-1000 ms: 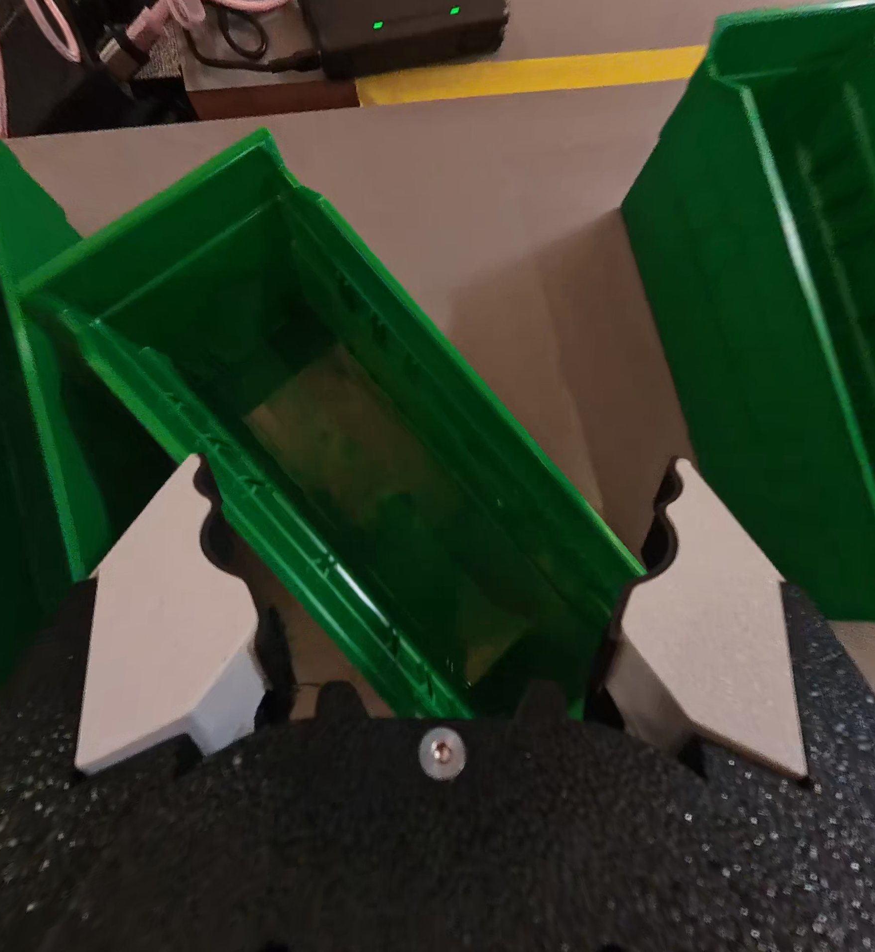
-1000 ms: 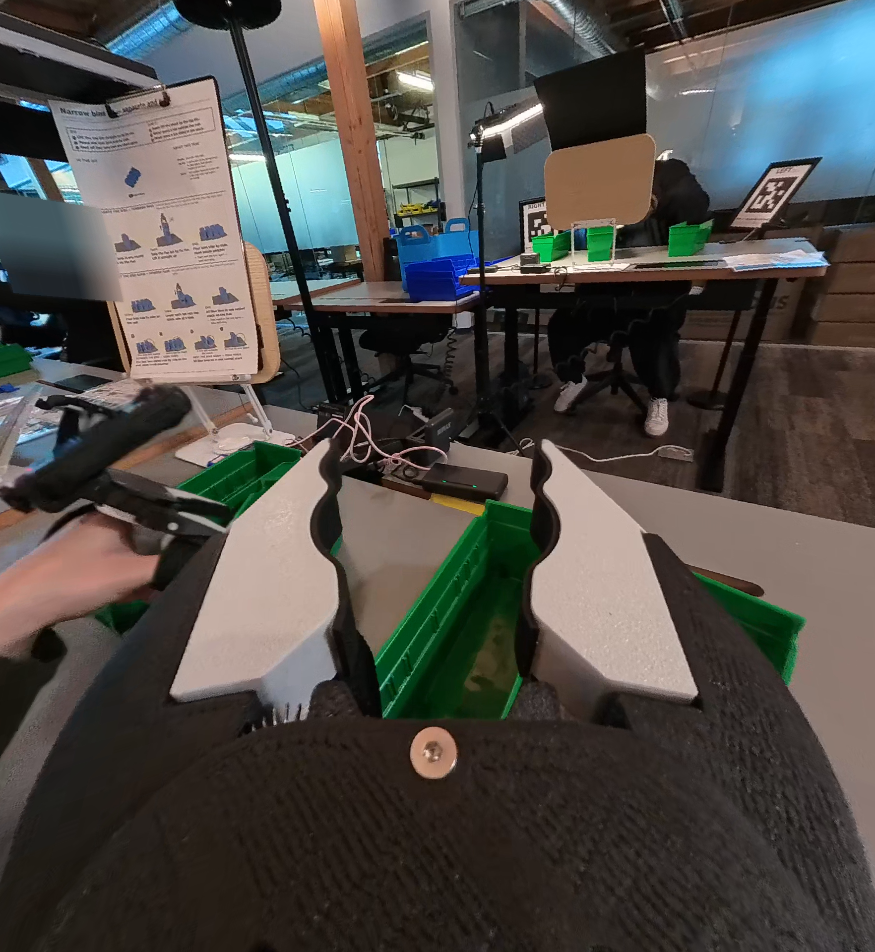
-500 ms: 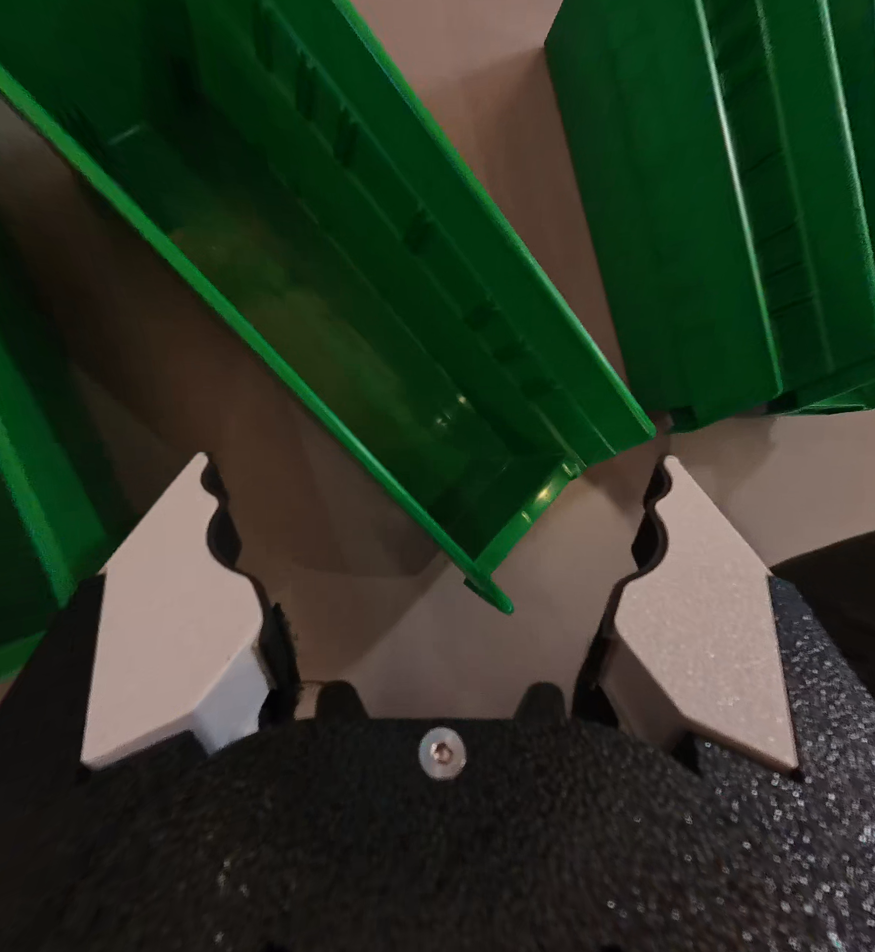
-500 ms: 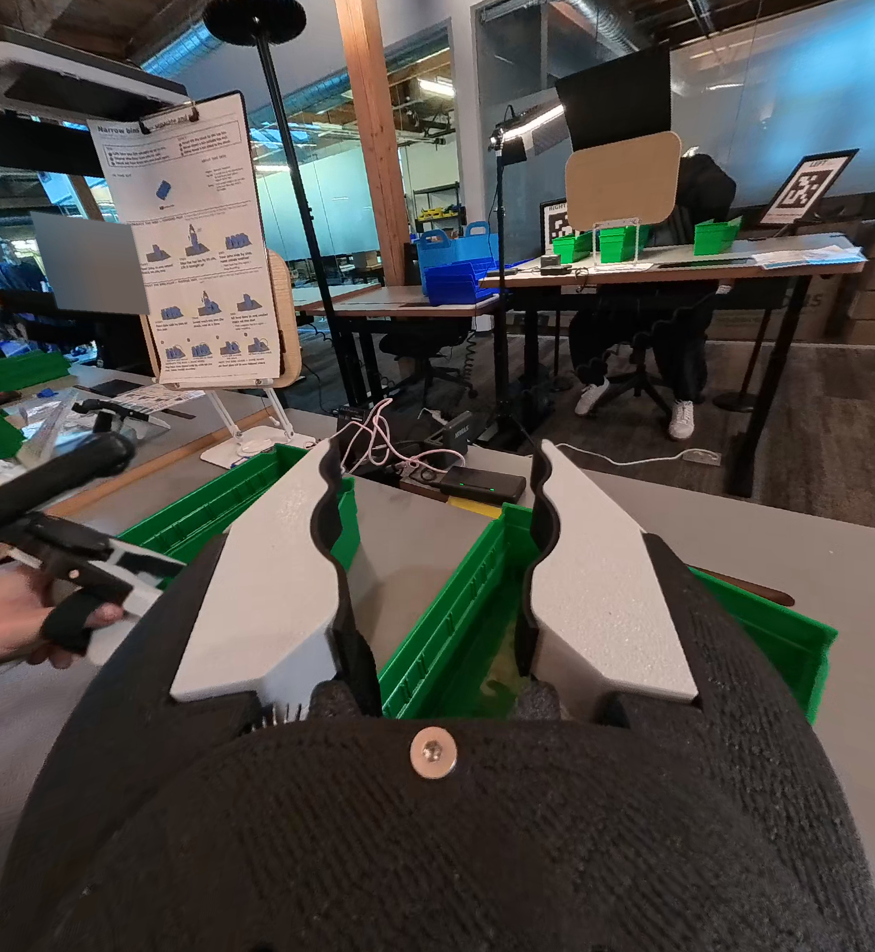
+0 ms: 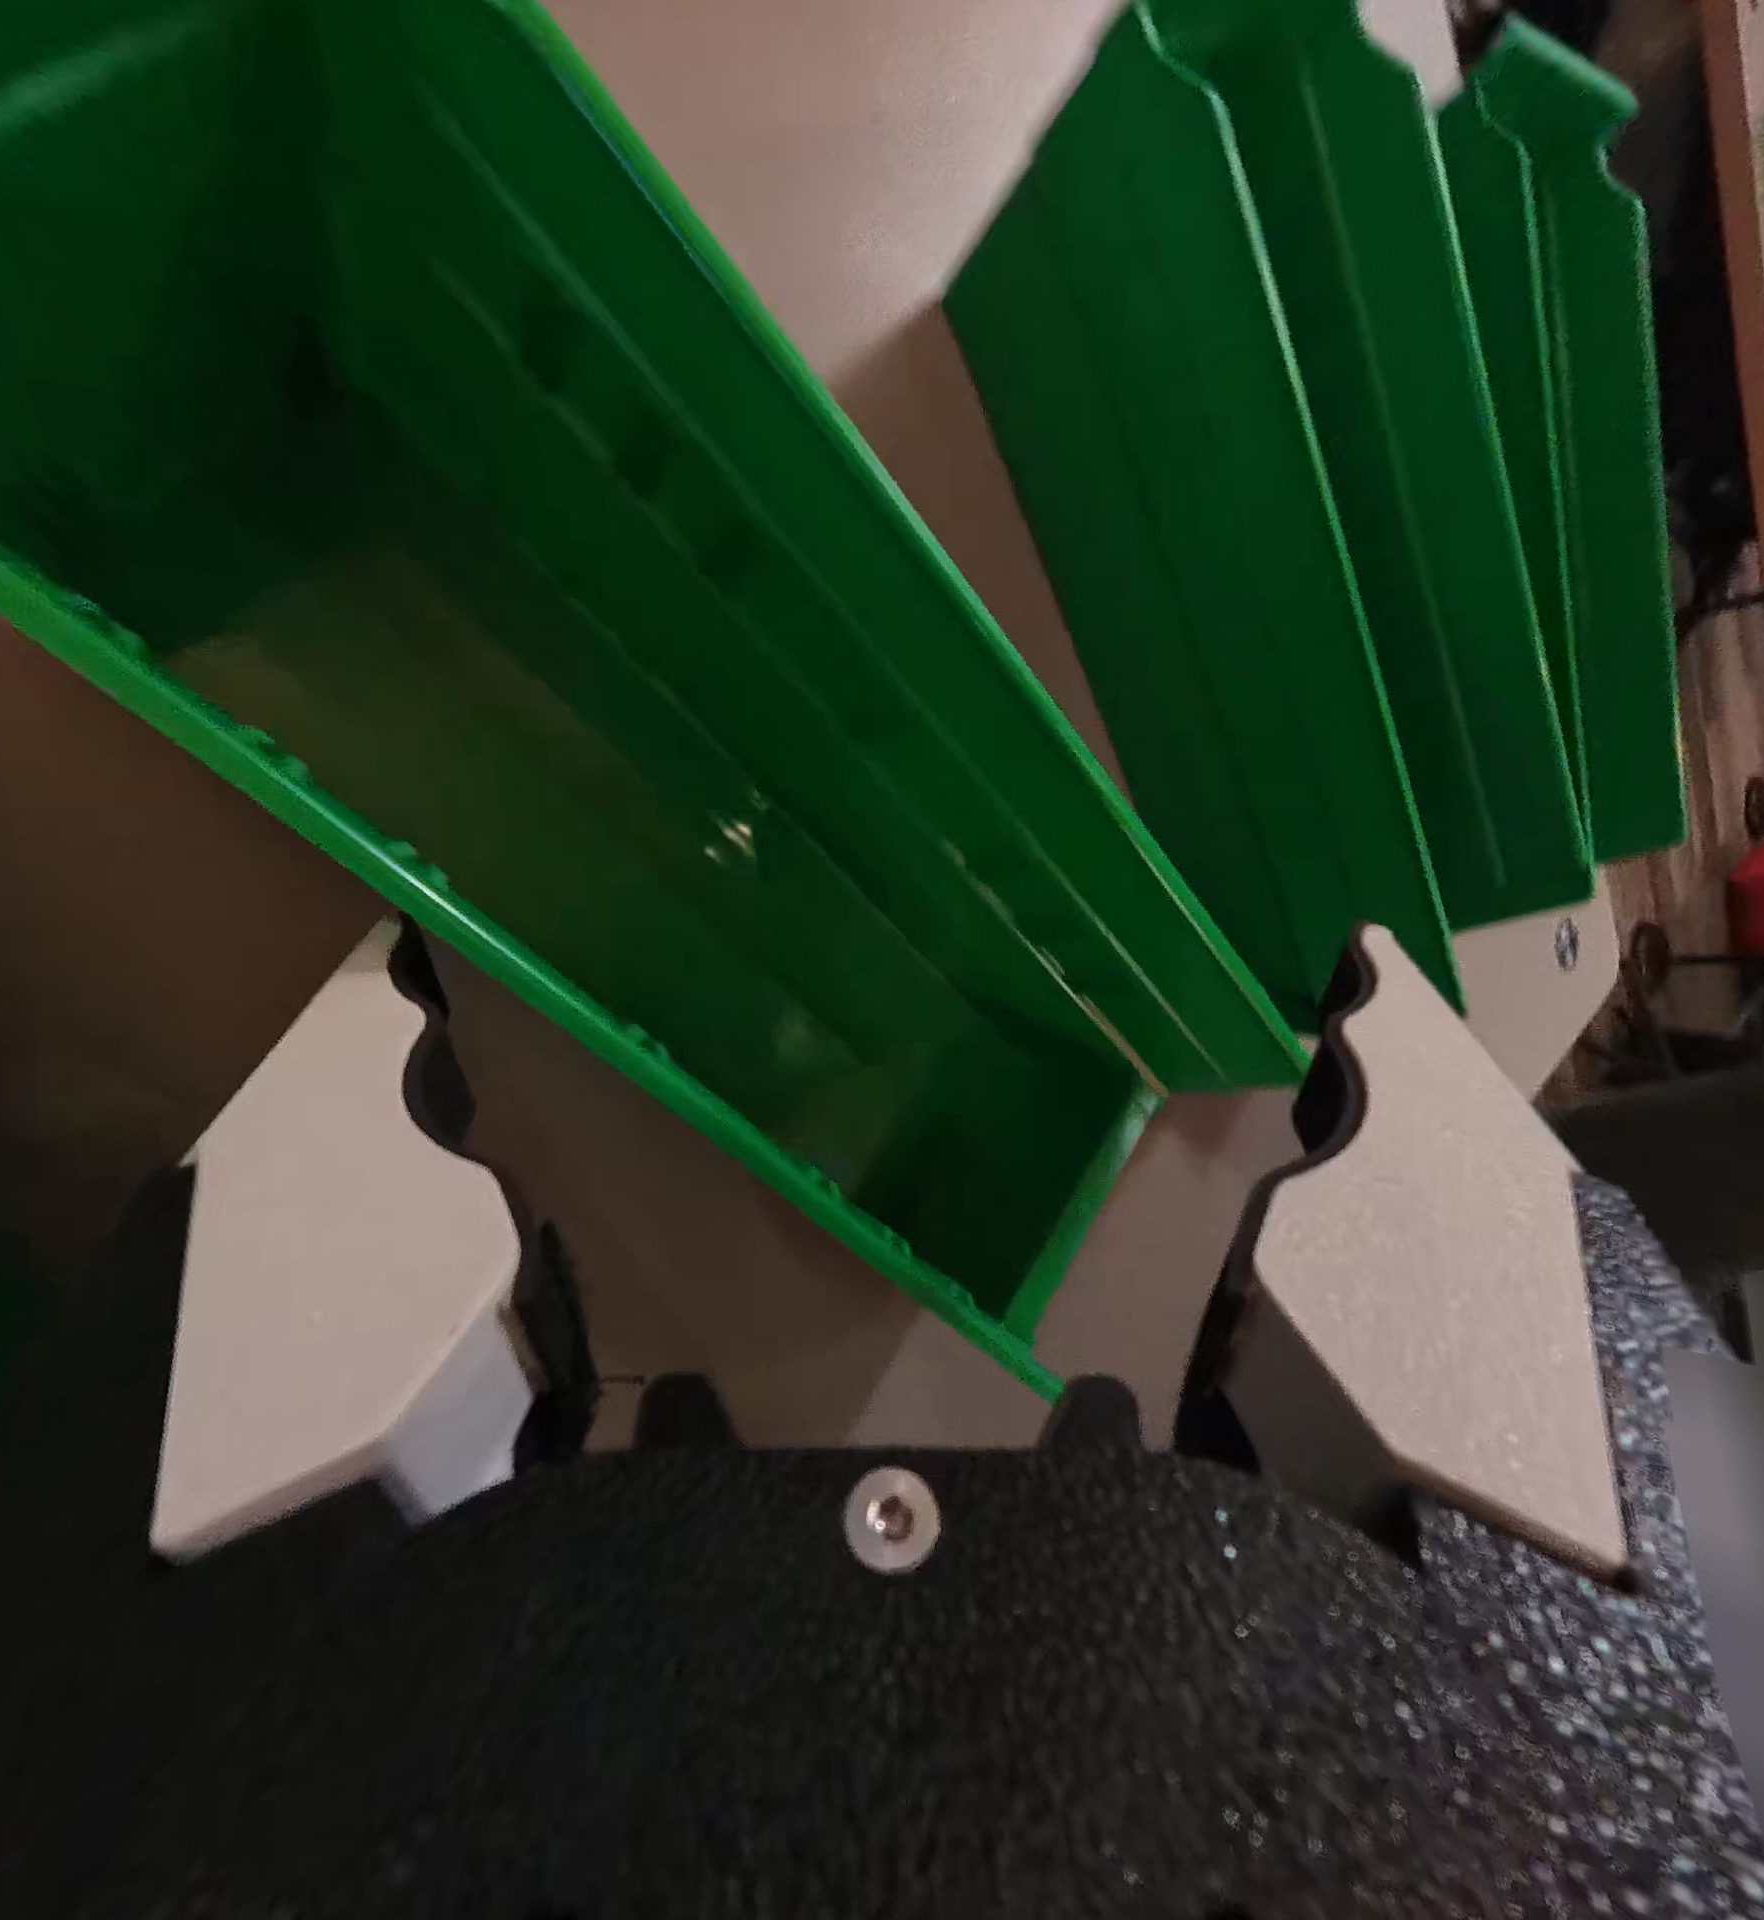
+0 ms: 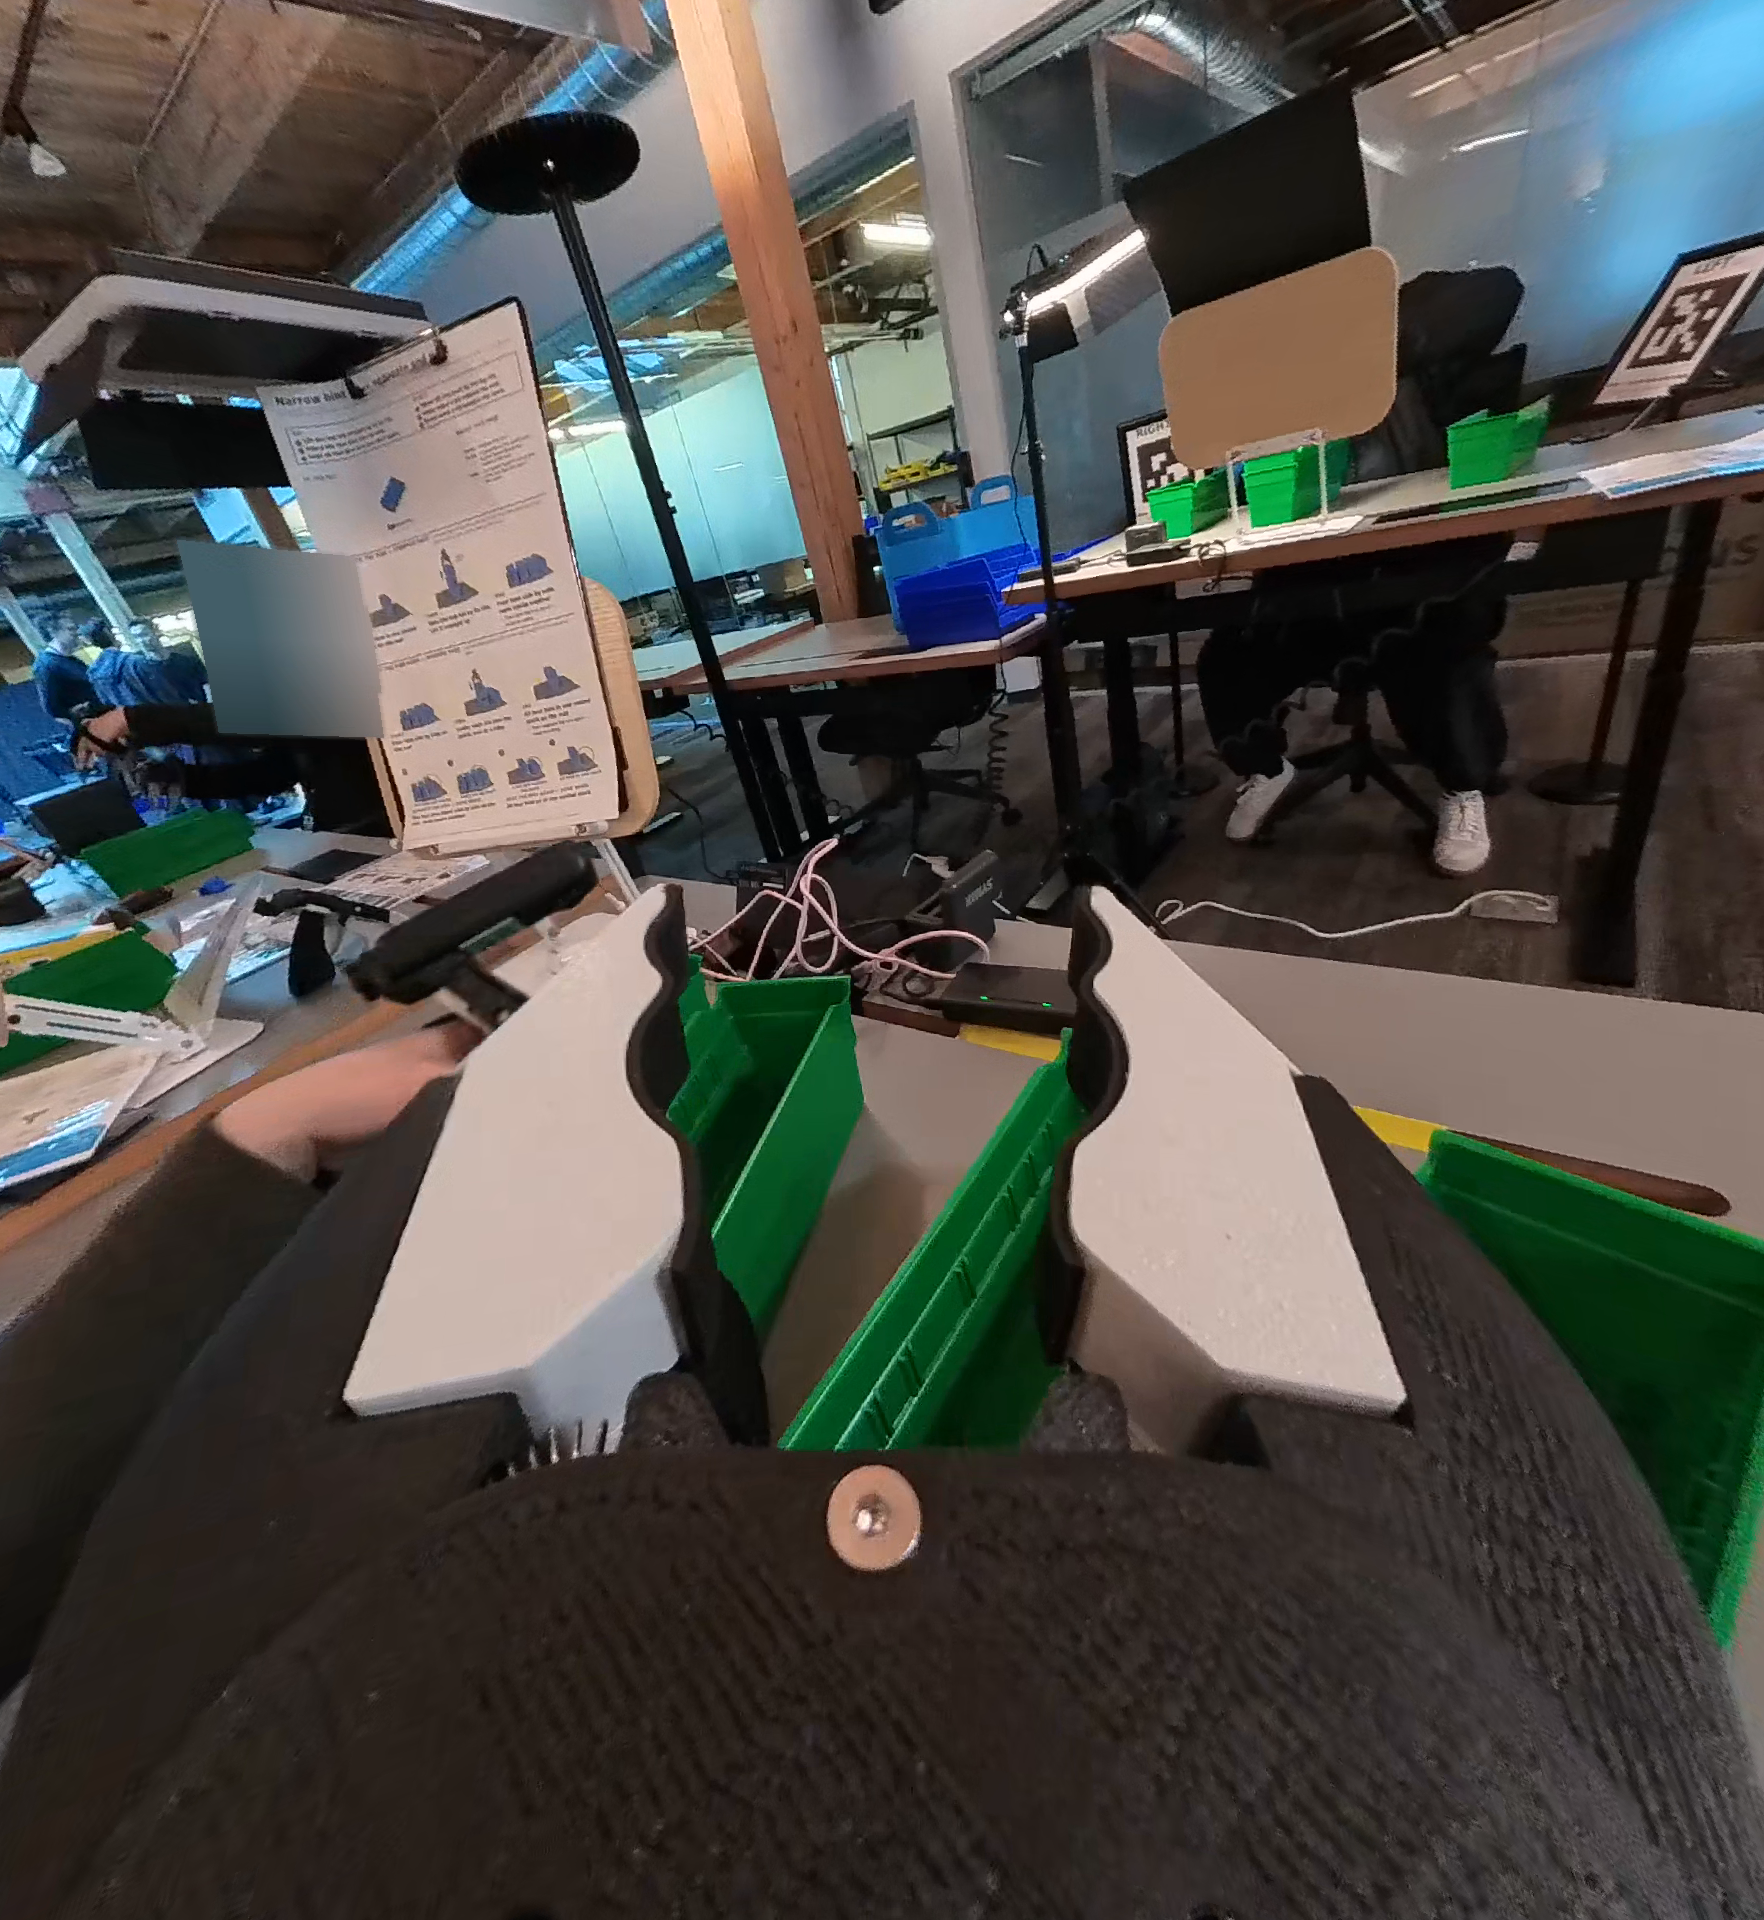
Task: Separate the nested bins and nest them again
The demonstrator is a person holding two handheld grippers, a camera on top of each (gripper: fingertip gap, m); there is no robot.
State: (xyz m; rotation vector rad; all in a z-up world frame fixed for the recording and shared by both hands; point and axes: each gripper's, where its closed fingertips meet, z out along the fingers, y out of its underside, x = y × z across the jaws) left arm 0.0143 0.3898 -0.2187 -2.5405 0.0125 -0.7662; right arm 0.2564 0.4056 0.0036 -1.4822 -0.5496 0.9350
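— Looking down my left gripper (image 5: 862, 1049), what have you got?

— Fingers spread wide, nothing between them gripped. A long green bin (image 5: 566, 665) runs from the upper left of the frame down to the lower middle, open side toward me, its near end sitting in the gap between my fingers. I cannot tell whether the right finger (image 5: 1418, 1247) touches its corner.

— Anything else green?

— Upper right of that view, more green bins (image 5: 1273, 520) lie side by side on the grey worktop (image 5: 857, 177), just beside the long one.

— And the right gripper (image 6: 873, 1049)?

— Open too, holding nothing. In the right wrist view a green bin's side wall (image 6: 961, 1278) runs up between my fingers, close against the right one. Another green bin (image 6: 784, 1091) lies at centre frame beyond the left finger, and a third (image 6: 1636, 1330) sits at the right edge.

— See the other hand?

— Yes, left of frame: a hand (image 6: 338, 1101) with the black handle (image 6: 473, 925) of the other gripper above it. Behind, a printed sheet (image 6: 452, 582) stands on a holder, and cables (image 6: 836, 935) lie at the worktop's far edge.
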